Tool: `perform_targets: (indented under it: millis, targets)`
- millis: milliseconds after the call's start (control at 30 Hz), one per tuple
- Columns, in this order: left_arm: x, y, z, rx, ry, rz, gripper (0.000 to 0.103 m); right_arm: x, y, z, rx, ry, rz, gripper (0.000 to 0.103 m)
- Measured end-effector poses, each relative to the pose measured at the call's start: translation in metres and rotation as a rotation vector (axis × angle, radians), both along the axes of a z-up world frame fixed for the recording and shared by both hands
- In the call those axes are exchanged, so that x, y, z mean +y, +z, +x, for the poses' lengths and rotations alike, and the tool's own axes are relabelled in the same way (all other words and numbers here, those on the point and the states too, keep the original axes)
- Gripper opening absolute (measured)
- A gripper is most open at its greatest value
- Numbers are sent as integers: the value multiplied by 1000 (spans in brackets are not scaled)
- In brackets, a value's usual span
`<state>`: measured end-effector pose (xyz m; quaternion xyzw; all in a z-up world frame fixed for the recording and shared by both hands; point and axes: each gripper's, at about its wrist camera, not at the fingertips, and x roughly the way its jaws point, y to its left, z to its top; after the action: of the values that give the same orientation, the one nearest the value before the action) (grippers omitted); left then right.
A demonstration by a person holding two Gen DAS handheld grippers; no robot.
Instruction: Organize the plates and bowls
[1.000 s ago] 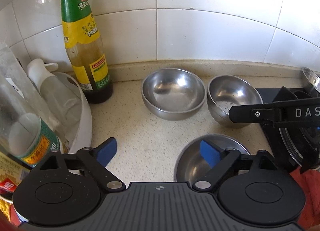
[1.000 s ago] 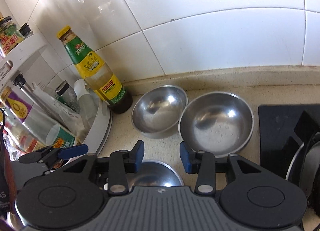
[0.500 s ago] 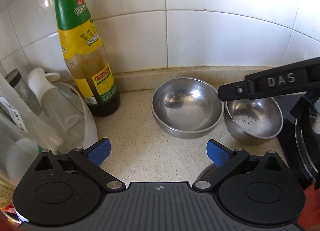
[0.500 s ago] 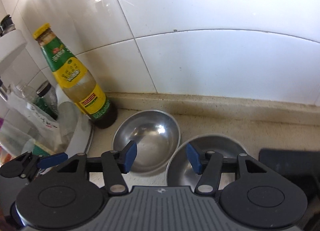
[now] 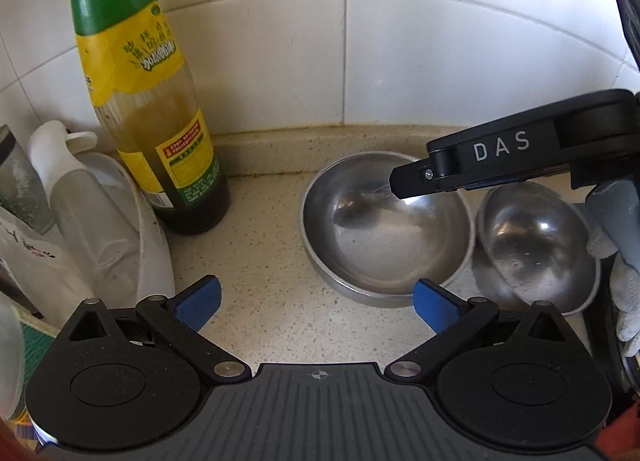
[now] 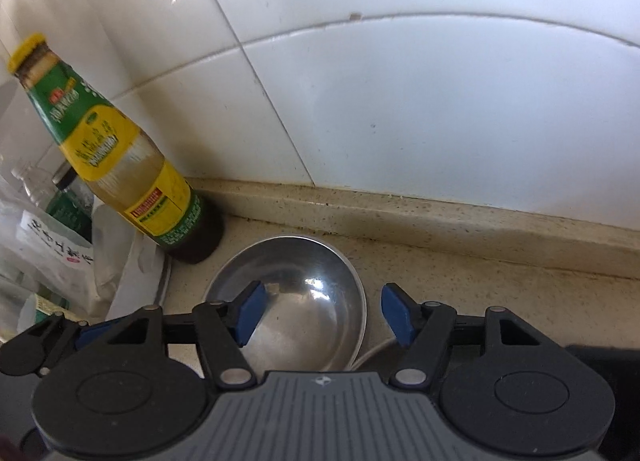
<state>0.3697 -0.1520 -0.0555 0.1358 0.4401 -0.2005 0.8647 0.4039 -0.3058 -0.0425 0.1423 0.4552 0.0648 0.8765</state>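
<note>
**Steel bowls by the tiled wall, both hand-held grippers open**

Stainless steel is what we count first: two bowls in the left wrist view, both standing upright on the speckled table (image 5: 272, 301) near the white tiled wall (image 5: 440, 61). The larger bowl (image 5: 384, 225) sits in the middle, and the smaller bowl (image 5: 536, 249) is just beside it on the right, their rims touching or nearly so; we cannot tell which. In the right wrist view we see only one bowl, the larger one (image 6: 304, 301), with a thin bright rim edge showing beside its lower right.

Our left hand-held gripper (image 5: 316, 303) is spread wide with nothing between its two blue pads. Its right pad (image 5: 434, 305) lies just in front of the larger bowl's near rim; its left pad is over bare table.

Our right hand-held gripper (image 6: 322, 313) is also open and grips nothing. It hangs over the larger bowl, its left pad (image 6: 250, 313) above the bowl's inside and its right pad beyond the rim. From the left wrist view one black finger of it, marked "DAS", reaches in over the larger bowl.

We count one tall sauce bottle (image 5: 152, 113) with a green and yellow label, standing left of the bowls against the wall. Left of it are one white spray bottle (image 5: 80, 201) and a white rack (image 5: 156, 257) holding further containers.
</note>
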Motion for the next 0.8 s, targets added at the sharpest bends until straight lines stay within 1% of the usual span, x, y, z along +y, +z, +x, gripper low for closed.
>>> perform_targets:
  millis: [133,267,300,367,433,533,667,700,767,800]
  targets:
    - [1,-2,6,5,14,-22,103,5,-7,5,13,34,-17,65]
    - [2,-7,11,9,28,-23,103,11,-9,7,17,57,-22,64]
    - [2,-8,12,13,26,-24,103,13,-9,7,14,66,-29,63]
    - [0,-12,15,19,21,-23,102,15,-9,7,7,75,-36,53]
    - [0,-14,16,25,17,-22,102,15,-9,8,5,78,-32,49]
    - [1,-16,17,36,6,-35,97,14,-11,7,7,83,-32,46]
    - [2,-20,20,75,-12,-86,83,17,-14,8,19,87,-23,45]
    - [2,-21,20,81,-13,-91,82,19,-14,8,18,90,-28,45]
    - [0,-23,20,72,-23,-78,78,22,-15,7,19,95,-32,45]
    - [-2,-23,19,61,-30,-65,78,24,-15,7,21,99,-36,45]
